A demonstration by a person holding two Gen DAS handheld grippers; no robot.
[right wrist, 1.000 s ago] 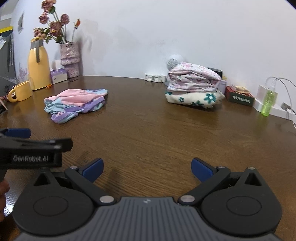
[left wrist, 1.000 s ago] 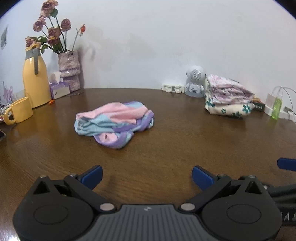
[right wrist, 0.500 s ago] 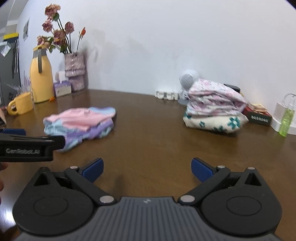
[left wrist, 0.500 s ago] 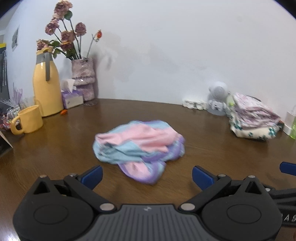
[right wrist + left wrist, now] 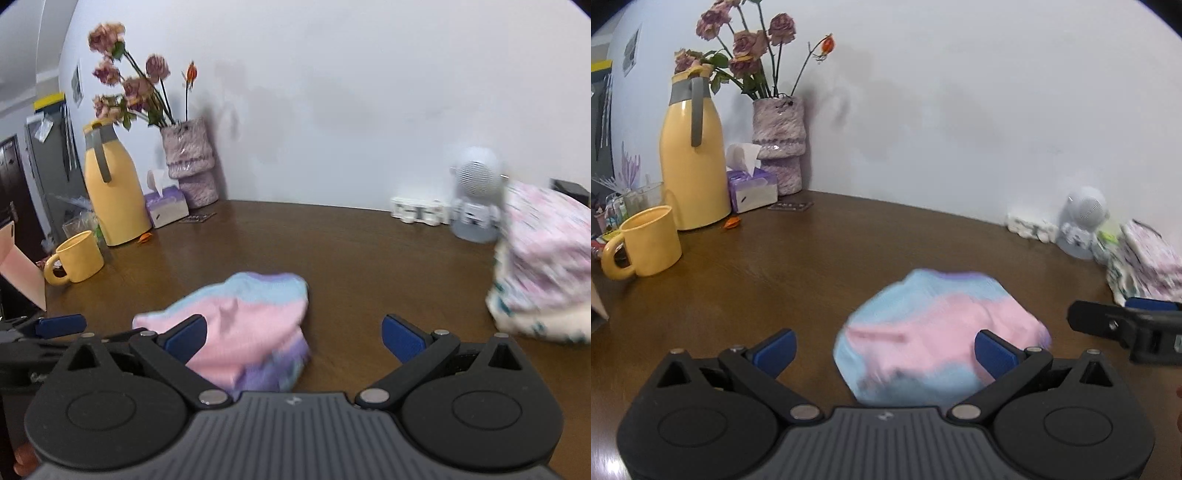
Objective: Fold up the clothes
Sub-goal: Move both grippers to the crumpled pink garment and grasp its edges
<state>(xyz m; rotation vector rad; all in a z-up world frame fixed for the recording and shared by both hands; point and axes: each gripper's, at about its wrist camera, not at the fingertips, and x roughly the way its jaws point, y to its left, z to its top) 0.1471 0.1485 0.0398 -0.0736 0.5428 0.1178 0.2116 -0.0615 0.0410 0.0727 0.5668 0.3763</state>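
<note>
While both pairs of blue fingertips stand spread wide with nothing between them, the crumpled garment (image 5: 942, 339) lies on the table (image 5: 812, 266) directly ahead of the left gripper (image 5: 884, 349). Its bulk sits in the gap between the left fingers (image 5: 775, 349), shifted slightly toward the right-hand one. From the right gripper (image 5: 293, 338) the same garment (image 5: 240, 325) lies ahead and to the left, with its left fingertip (image 5: 184, 338) overlapping the pink cloth in the picture; whether either gripper touches the fabric cannot be told, as the cloth is motion-blurred.

Judgement: the left gripper is the better centred on the heap, and the right is also close. The garment's long axis runs roughly across both views, left to right, so the two grippers could each take an end.

Count:
- loose garments: one, pastel pink, blue and purple.
- stack of folded clothes (image 5: 543, 266): one, at the far right, well apart from the loose garment; two floral items at least, the exact number unclear.
- grippers: two, both empty.
- yellow jug (image 5: 692, 158): one; yellow mug (image 5: 646, 247): one; vase of flowers (image 5: 779, 144): one; tissue box (image 5: 750, 184): one.

Folding not yet begun; the garment is bunched.
</note>
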